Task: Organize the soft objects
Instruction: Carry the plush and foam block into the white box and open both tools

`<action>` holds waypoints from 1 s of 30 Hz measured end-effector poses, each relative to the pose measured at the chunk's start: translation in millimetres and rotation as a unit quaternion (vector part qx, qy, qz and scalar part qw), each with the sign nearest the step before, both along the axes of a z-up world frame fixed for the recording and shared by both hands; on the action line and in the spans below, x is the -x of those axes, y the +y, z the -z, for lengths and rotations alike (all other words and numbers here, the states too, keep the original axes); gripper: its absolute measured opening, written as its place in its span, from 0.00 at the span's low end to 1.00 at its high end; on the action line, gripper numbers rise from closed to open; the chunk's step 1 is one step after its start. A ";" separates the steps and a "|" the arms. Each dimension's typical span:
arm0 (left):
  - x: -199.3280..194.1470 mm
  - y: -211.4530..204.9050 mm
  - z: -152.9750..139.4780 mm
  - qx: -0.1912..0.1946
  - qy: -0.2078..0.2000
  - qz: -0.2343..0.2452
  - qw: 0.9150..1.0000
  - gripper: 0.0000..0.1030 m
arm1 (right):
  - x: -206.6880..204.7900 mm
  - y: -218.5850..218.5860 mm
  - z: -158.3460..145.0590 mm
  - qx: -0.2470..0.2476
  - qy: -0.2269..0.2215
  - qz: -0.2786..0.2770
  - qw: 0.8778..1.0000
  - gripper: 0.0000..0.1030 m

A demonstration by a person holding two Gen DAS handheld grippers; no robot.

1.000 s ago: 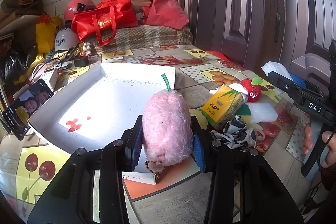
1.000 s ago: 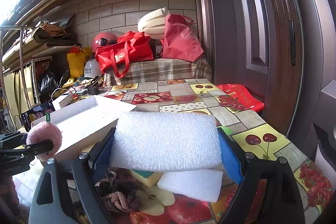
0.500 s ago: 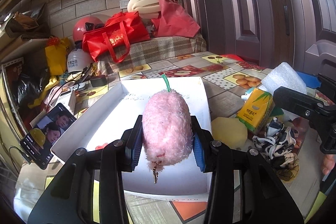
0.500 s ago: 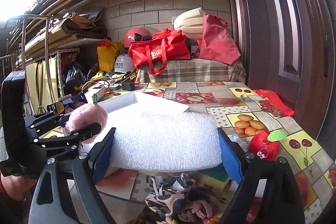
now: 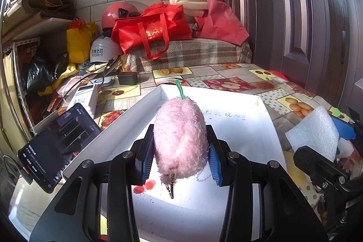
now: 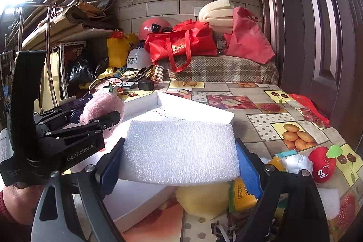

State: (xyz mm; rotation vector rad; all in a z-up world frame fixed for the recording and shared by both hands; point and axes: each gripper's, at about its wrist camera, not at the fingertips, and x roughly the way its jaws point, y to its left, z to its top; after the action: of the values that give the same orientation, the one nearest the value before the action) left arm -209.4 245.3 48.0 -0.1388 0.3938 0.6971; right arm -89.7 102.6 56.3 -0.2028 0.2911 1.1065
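My left gripper (image 5: 180, 159) is shut on a pink plush toy (image 5: 180, 135) with a green stem, held over the near part of a shallow white box (image 5: 267, 115). From the right wrist view the same plush toy (image 6: 102, 108) shows at the left in the left gripper (image 6: 109, 119). My right gripper (image 6: 179, 158) is shut on a wide white foam block (image 6: 179, 151) that fills the span between its blue pads, just above the white box's (image 6: 204, 110) near right corner. That foam block (image 5: 315, 133) appears at the right edge of the left wrist view.
Right of the box lie a red plush apple (image 6: 322, 165), a yellow tissue pack (image 6: 242, 194), a yellow sponge (image 6: 204, 196) and a patterned cloth. A phone (image 5: 56, 142) leans at the box's left. Red bags (image 5: 154, 31) and helmets stand at the back. A door (image 5: 306, 15) closes the right side.
Both grippers have travelled left across the table with their loads. The plush toy now hangs over the box's inside, and the foam block has come from above the clutter to the box's corner.
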 end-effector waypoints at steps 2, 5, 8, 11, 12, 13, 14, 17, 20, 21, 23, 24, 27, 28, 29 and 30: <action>-0.8 0.6 -0.1 0.000 -0.002 -0.003 1.000 0.40 | -1.2 8.0 -0.2 -0.003 -0.003 0.008 1.000 0.86; 0.6 7.7 0.9 0.016 -0.006 -0.007 1.000 0.40 | -0.5 20.0 -0.9 -0.004 -0.009 0.019 1.000 0.86; 2.3 17.7 1.1 0.033 -0.012 -0.014 0.999 0.40 | -0.7 31.9 -0.7 0.001 -0.009 0.028 1.000 0.87; 0.8 25.9 1.3 0.034 -0.010 -0.023 0.999 0.40 | -4.0 42.3 -0.3 0.007 0.000 0.036 0.999 0.87; -0.1 27.9 1.5 0.035 -0.008 -0.024 0.999 0.40 | -5.3 45.1 -0.2 0.009 0.002 0.038 0.999 0.87; -1.1 30.4 1.9 0.037 -0.007 -0.026 0.999 0.40 | -6.4 47.6 -0.1 0.012 0.004 0.040 0.999 0.87; -2.0 32.6 2.3 0.041 -0.006 -0.027 0.999 0.40 | -7.8 49.8 0.4 0.015 0.007 0.041 0.999 0.87; -3.1 38.1 4.7 0.055 -0.001 -0.029 0.998 0.40 | -11.4 56.5 2.1 0.027 0.017 0.045 0.999 0.87; -3.3 40.0 5.5 0.060 0.001 -0.035 0.998 0.40 | -15.2 58.1 3.3 0.034 0.027 0.047 0.998 0.88; -3.5 40.4 5.7 0.060 0.003 -0.039 0.997 0.41 | -16.0 58.3 3.5 0.035 0.029 0.049 0.998 0.88; -3.8 40.7 5.7 0.057 0.007 -0.048 0.997 0.58 | -16.5 59.6 4.1 0.040 0.033 0.045 0.998 0.89; -3.0 41.6 5.8 0.056 0.008 -0.061 0.997 0.63 | -16.9 59.4 4.3 0.041 0.034 0.049 0.997 0.89; 2.9 49.7 7.1 0.074 -0.002 -0.079 0.994 0.89 | -21.9 56.9 4.1 0.037 0.044 0.062 0.996 1.00; 5.8 51.9 7.7 0.080 -0.007 -0.082 0.993 0.98 | -23.3 56.5 3.9 0.035 0.048 0.063 0.996 1.00; 8.8 53.3 7.7 0.084 -0.014 -0.083 0.993 1.00 | -23.8 55.8 4.0 0.034 0.049 0.065 0.996 1.00; 11.6 53.5 7.6 0.085 -0.021 -0.084 0.993 1.00 | -22.9 55.6 3.4 0.033 0.046 0.068 0.996 1.00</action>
State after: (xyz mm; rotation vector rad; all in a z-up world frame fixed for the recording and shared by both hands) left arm -221.0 298.7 40.4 -0.3508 0.4051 0.8239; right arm -66.9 158.2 52.9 -0.1888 0.4190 0.9741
